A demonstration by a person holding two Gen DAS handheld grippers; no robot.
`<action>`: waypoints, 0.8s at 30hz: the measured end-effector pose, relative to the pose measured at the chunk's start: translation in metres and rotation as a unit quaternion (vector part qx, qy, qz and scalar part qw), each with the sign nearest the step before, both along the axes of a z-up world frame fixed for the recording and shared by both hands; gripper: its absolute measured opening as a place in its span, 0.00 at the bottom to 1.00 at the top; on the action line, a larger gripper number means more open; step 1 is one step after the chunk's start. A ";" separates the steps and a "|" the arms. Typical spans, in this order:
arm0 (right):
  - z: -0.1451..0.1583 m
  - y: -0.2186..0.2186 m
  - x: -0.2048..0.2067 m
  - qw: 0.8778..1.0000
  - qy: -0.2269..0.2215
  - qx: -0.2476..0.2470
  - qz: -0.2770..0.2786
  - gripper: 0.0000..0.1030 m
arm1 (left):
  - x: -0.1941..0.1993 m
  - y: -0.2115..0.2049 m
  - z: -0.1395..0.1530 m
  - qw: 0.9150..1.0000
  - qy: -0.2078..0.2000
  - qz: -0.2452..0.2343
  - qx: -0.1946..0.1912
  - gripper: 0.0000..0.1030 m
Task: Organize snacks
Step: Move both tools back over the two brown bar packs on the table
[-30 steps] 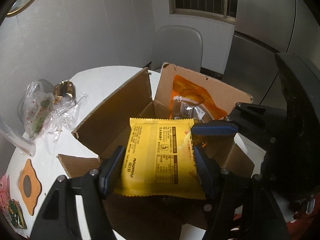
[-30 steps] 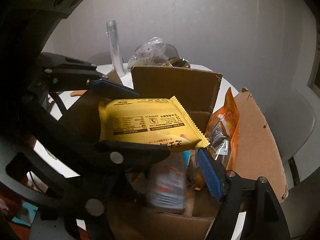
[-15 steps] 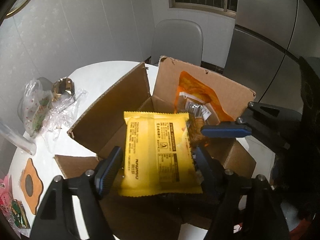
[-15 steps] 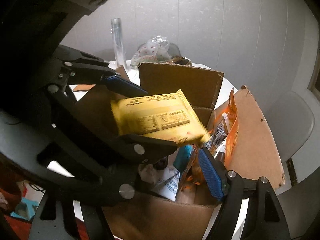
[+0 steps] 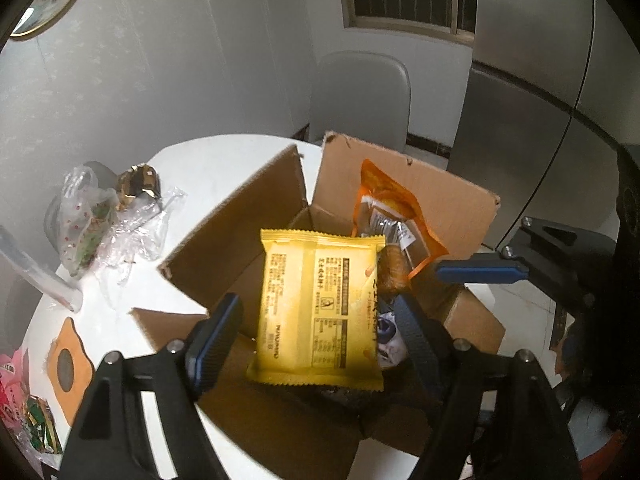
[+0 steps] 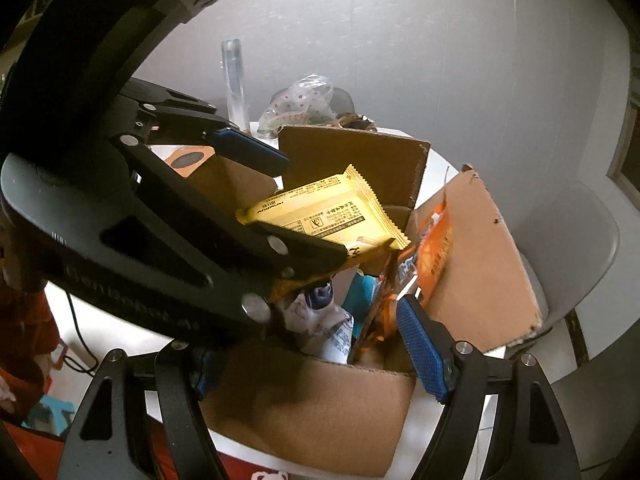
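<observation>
A yellow snack packet (image 5: 320, 304) lies flat over the open cardboard box (image 5: 236, 224), between the fingers of my left gripper (image 5: 316, 332), whose jaws stand wide and do not pinch it. In the right wrist view the packet (image 6: 324, 216) tilts down into the box (image 6: 320, 408), with the left gripper's lower finger (image 6: 304, 256) in front of it. My right gripper (image 6: 320, 356) is open and empty over the box's near edge. An orange packet (image 5: 396, 208) leans on the far flap. A white and blue pouch (image 6: 324, 332) stands inside.
The box sits on a round white table (image 5: 216, 160). Clear plastic bags with snacks (image 5: 96, 216) lie at its left, with an orange coaster (image 5: 66, 364) and pink packets (image 5: 12, 384) nearer. A grey chair (image 5: 360, 96) stands behind. A clear tube (image 6: 234, 76) stands at the far side.
The left gripper's jaws have opened and let go of the yellow packet, which has dropped and tilted toward the box. Both grippers have drawn back a little.
</observation>
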State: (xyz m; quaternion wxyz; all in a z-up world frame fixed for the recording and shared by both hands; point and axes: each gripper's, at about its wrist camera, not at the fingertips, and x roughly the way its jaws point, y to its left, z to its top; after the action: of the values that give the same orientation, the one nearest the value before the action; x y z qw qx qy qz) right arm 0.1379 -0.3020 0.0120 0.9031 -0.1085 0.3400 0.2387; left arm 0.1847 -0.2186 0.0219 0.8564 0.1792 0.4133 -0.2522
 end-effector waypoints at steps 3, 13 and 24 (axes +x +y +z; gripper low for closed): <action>0.011 -0.001 -0.013 1.000 -0.014 0.005 -0.008 0.71 | -0.011 0.013 0.014 1.000 -0.014 0.007 -0.025 0.73; 0.045 0.042 -0.095 0.994 -0.097 0.041 0.036 0.72 | -0.076 0.115 0.049 0.990 -0.085 0.079 -0.085 0.80; -0.016 0.105 -0.134 0.991 -0.055 0.089 0.083 0.71 | -0.140 0.224 -0.022 0.972 -0.092 0.187 -0.108 0.81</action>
State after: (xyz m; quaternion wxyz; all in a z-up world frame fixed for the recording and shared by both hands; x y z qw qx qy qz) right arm 0.0038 -0.1968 -0.0045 0.9037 -0.0684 0.2569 0.3356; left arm 0.0449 0.0051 -0.0003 0.9372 0.0277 0.3291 -0.1126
